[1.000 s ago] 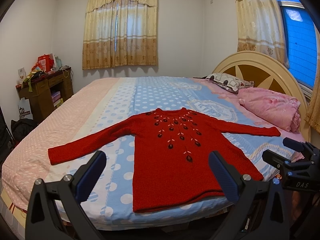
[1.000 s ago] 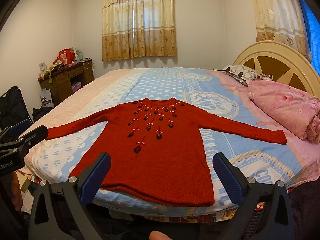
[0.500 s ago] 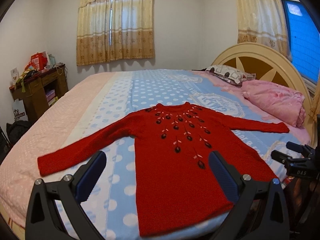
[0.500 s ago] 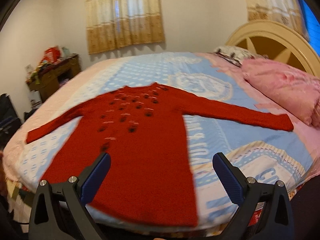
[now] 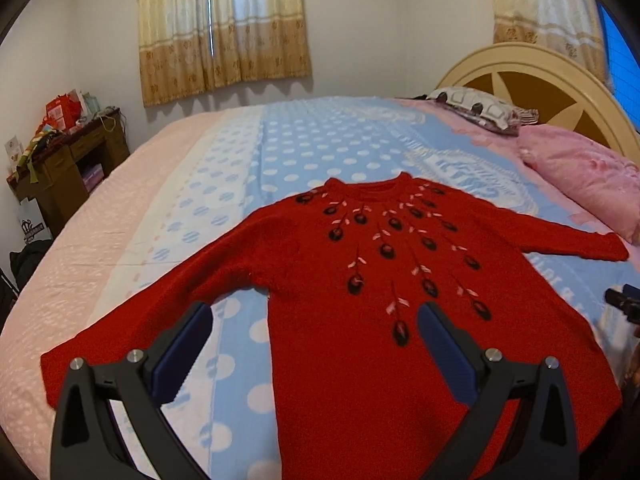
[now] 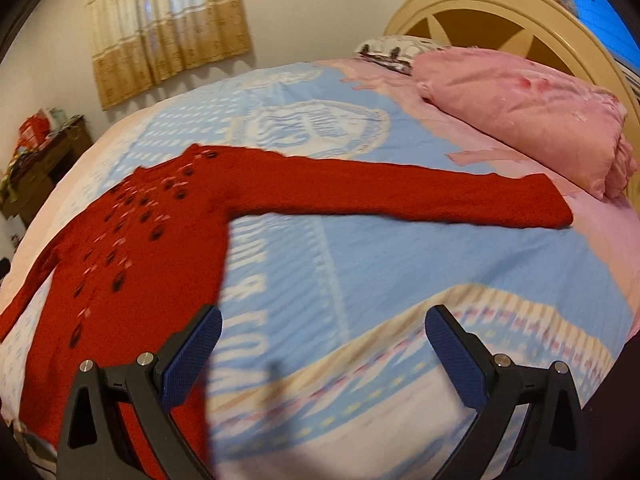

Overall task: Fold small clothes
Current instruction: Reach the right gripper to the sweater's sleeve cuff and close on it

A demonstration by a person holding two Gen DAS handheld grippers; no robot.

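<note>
The bed (image 5: 320, 140) fills both views. A red sweater (image 5: 360, 300) lies flat on it, sleeves spread toward 9 and 3 o'clock. The left gripper (image 5: 312, 332) and right gripper (image 6: 322, 340) hover above, jaws wide apart, holding nothing.

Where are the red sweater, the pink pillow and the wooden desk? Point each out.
red sweater (image 5: 360, 360), left wrist view, on its front body panel.
pink pillow (image 6: 520, 112), right wrist view, on its top face.
wooden desk (image 5: 72, 168), left wrist view, on its front.
</note>
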